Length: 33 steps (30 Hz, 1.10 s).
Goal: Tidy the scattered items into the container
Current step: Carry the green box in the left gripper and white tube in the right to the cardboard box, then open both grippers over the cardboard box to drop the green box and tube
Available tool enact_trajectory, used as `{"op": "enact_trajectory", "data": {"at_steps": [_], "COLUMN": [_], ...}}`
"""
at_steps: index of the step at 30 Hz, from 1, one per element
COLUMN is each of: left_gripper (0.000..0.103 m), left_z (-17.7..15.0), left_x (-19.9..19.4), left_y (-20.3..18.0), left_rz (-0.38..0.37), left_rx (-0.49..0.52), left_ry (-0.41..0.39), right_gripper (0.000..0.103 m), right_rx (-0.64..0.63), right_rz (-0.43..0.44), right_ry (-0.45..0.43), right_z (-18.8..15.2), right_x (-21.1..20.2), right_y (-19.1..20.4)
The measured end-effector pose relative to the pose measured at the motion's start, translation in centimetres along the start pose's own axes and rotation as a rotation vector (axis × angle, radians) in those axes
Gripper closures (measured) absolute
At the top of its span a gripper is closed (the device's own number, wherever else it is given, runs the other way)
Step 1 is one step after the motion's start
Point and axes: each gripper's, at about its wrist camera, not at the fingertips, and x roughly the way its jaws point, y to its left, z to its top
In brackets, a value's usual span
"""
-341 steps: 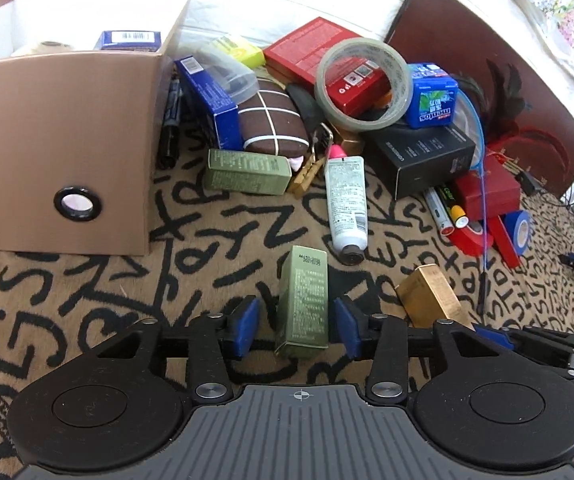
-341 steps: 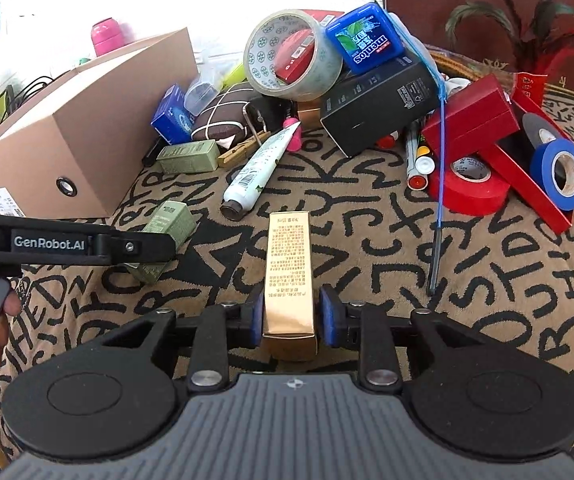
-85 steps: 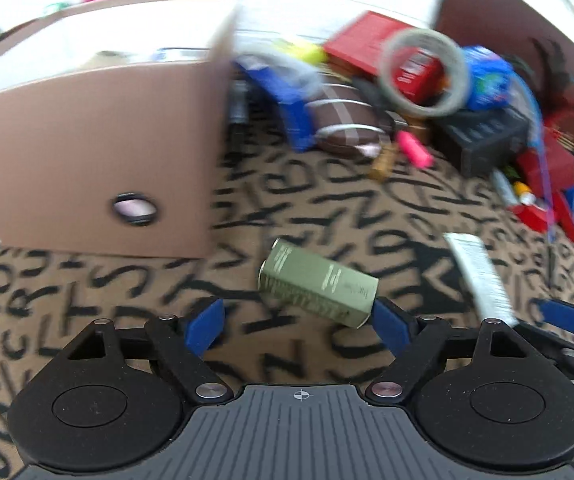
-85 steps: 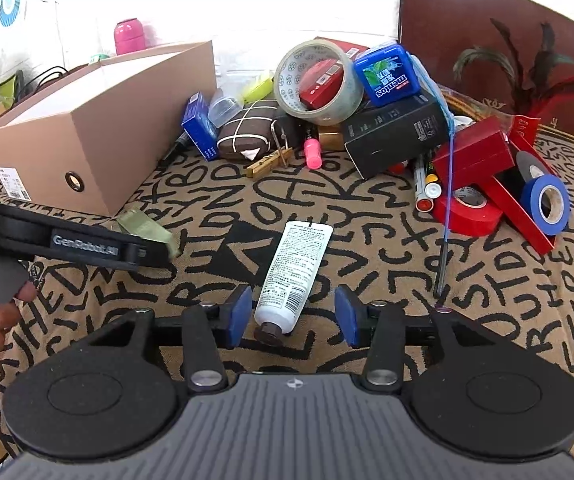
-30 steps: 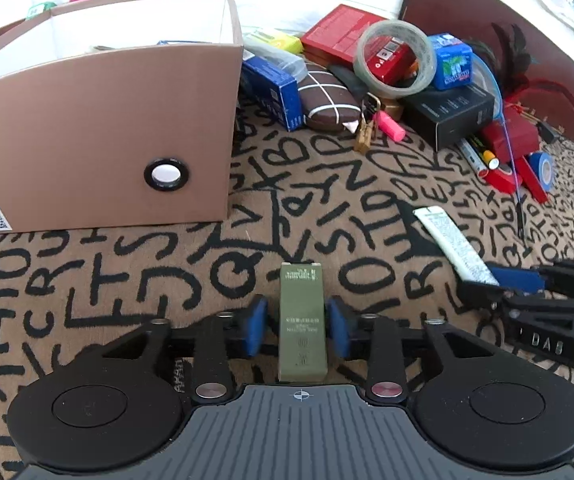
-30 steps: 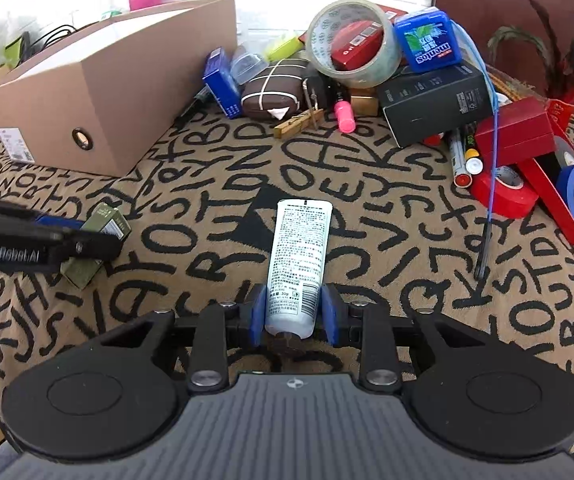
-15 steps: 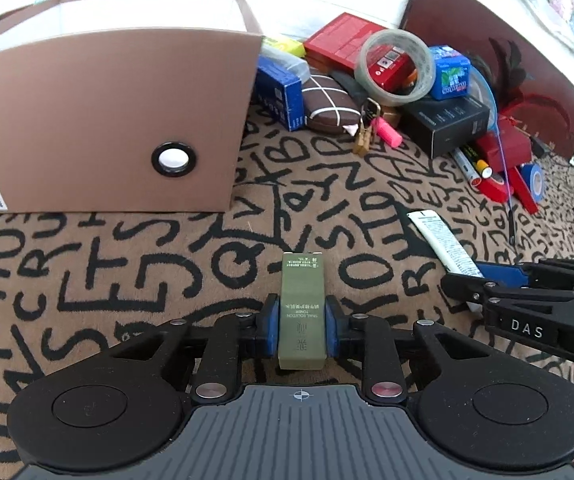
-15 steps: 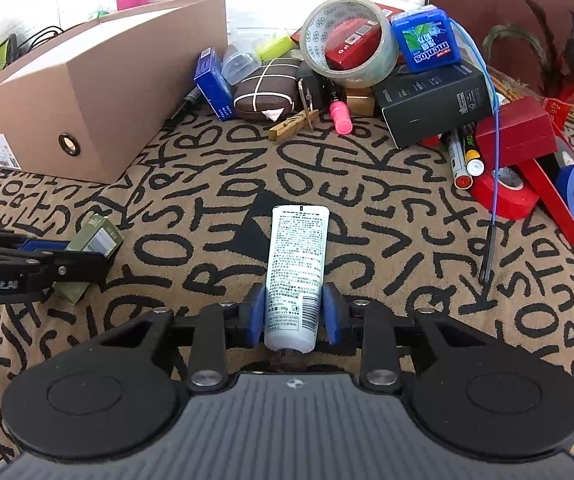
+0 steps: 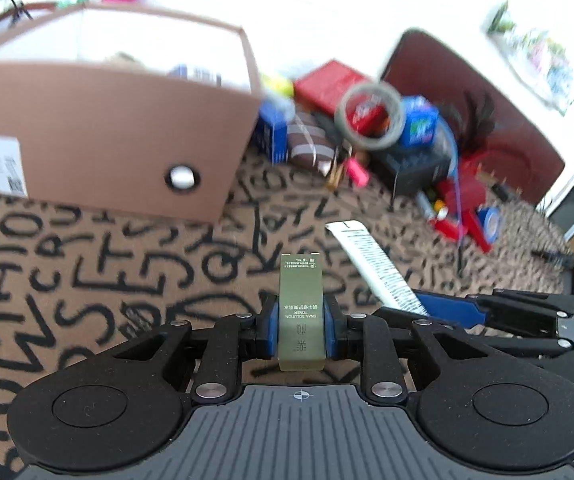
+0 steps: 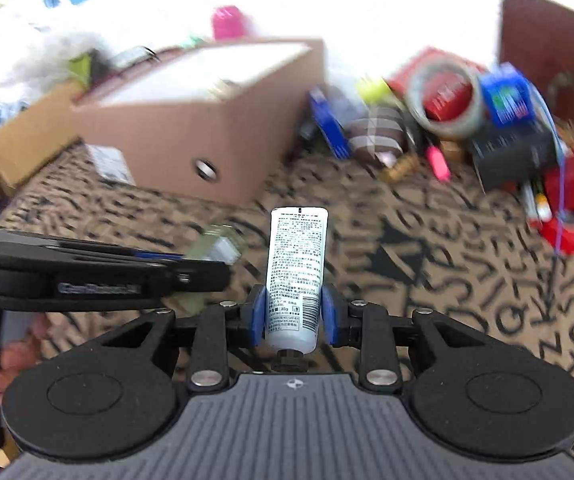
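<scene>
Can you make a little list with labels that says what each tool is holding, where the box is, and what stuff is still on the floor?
left tool: shut on the green box
right tool: shut on the white tube
container: brown cardboard box, open top, ahead and left of both tools
already inside: some things, too blurry to name
still out: tape roll, black box, pink marker, blue tape
floor: letter-patterned rug

Olive-green carton (image 9: 301, 307), slim, printed "snail solution toner", clamped lengthwise between blue pads (image 9: 273, 330) of left gripper (image 9: 301, 330), lifted off the patterned cloth. White tube (image 10: 295, 276) with small black print, dark cap toward camera, pinched between right gripper (image 10: 294, 318) pads, crimped end pointing far. Open brown cardboard box (image 9: 135, 136) far left, round hole in its near wall, items inside blurred.
</scene>
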Motion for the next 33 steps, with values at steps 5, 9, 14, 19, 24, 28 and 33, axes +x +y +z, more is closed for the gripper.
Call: {"op": "enact_trajectory", "data": {"at_steps": [5,9,14,19,24,28,33], "left_gripper": [0.084,0.084,0.083,0.083,0.083,0.083,0.079], "left_z": [2.7,6.3,11.9,17.1,21.0,23.1,24.6], "left_x": [-2.9,-4.1,-3.9,-0.6,4.0,7.5,10.1], "left_y": [-0.2,0.7,2.7,6.7,9.9,11.9,13.3], "left_rz": [-0.001,-0.004,0.047,0.116,0.18,0.187,0.18], "left_rx": [0.017,0.004,-0.006,-0.05,-0.063,-0.074,-0.113], "left_ry": [-0.11,-0.175,-0.235,-0.191,-0.098,-0.03,-0.023], "right_gripper": [0.07,0.07,0.07,0.07,0.07,0.07,0.07], "right_rx": [-0.045,-0.08,-0.117,-0.101,-0.012,0.02,0.036], "right_rz": [0.059,0.097,0.107,0.073,0.089,0.072,0.059], "right_ry": [-0.083,-0.125,-0.163,-0.14,-0.092,-0.057,-0.039], "right_z": [3.4,7.4,13.5,18.5,20.8,21.9,23.5], "right_x": [-2.0,-1.9,0.1,5.6,11.8,15.2,18.2], "right_y": [1.8,2.5,3.6,4.4,3.2,2.2,1.0]}}
